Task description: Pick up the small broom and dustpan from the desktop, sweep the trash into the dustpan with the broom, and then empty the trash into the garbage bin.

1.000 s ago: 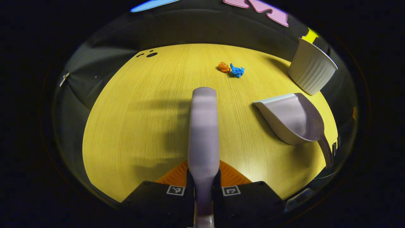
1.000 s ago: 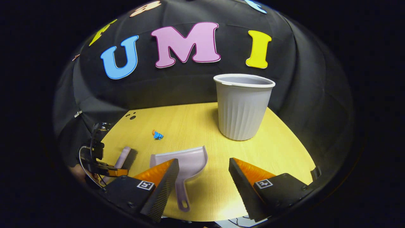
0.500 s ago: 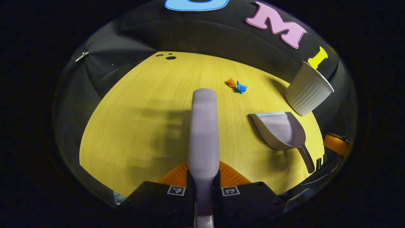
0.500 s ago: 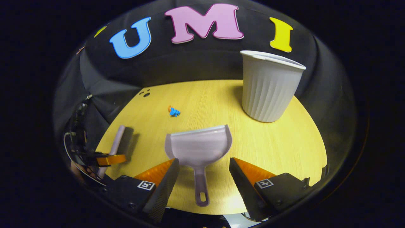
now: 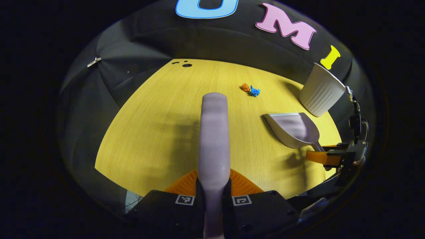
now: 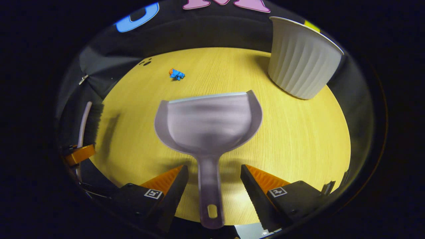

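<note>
Now I see the broom (image 5: 214,139) clamped at its handle between my left gripper (image 5: 213,196) fingers, pointing out over the yellow desktop (image 5: 159,126). My right gripper view adds its dark bristles (image 6: 94,121) at the far left edge. My right gripper (image 6: 214,186) stands wide, its fingers either side of the dustpan (image 6: 207,122) handle, not touching it. Orange and blue trash (image 5: 250,89) lies farther back, the white bin (image 6: 300,59) to the right.
</note>
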Tool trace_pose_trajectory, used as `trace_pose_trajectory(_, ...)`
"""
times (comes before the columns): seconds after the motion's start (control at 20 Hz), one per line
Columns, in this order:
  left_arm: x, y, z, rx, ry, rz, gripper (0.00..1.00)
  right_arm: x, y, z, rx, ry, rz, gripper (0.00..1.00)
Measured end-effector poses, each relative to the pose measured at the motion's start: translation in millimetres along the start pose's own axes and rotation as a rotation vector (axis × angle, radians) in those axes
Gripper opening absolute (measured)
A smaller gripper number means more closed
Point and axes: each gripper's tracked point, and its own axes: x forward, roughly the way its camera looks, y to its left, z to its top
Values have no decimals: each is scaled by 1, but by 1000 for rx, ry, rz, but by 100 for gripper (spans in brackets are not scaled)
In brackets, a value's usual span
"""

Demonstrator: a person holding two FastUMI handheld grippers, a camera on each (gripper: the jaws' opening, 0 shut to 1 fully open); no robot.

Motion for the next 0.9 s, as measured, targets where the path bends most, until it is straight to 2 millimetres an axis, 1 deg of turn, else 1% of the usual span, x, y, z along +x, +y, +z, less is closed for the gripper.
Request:
trace_pose_trajectory(0.1,1,0,0,-17,11,9,27,10,2,0,8,31,-5,99)
trace_pose_trajectory(0.2,2,1,1,-30,14,21,26,18,1,2,16,46,-15,93)
trace_pose_trajectory(0.25,3,2,3,-34,14,27,27,22,0,7,14,32,-14,81)
trace_pose_trajectory(0.3,4,3,4,-37,13,34,27,22,-1,9,8,41,-13,77)
trace_pose_trajectory(0.35,5,3,5,-40,16,42,27,23,-2,11,6,35,-11,56)
trace_pose_trajectory(0.4,7,4,5,-48,19,48,27,22,-5,13,4,29,-22,60)
trace_pose_trajectory(0.45,9,3,6,-58,23,50,27,25,-6,15,2,25,-19,49)
trace_pose_trajectory(0.5,11,2,7,-65,25,52,26,25,-7,16,1,29,-14,42)
trace_pose_trajectory(0.6,18,1,13,-59,34,59,27,24,-5,15,-28,34,9,42)
trace_pose_trajectory(0.65,24,0,17,-49,38,64,27,25,-5,14,-50,36,29,36)
trace_pose_trajectory(0.7,29,-2,22,-37,41,63,27,25,-5,15,-66,38,50,39)
trace_pose_trajectory(0.85,45,-5,41,16,57,65,27,25,-4,11,-87,68,101,37)
trace_pose_trajectory(0.9,51,-5,49,32,64,66,27,24,-4,11,-83,77,114,33)
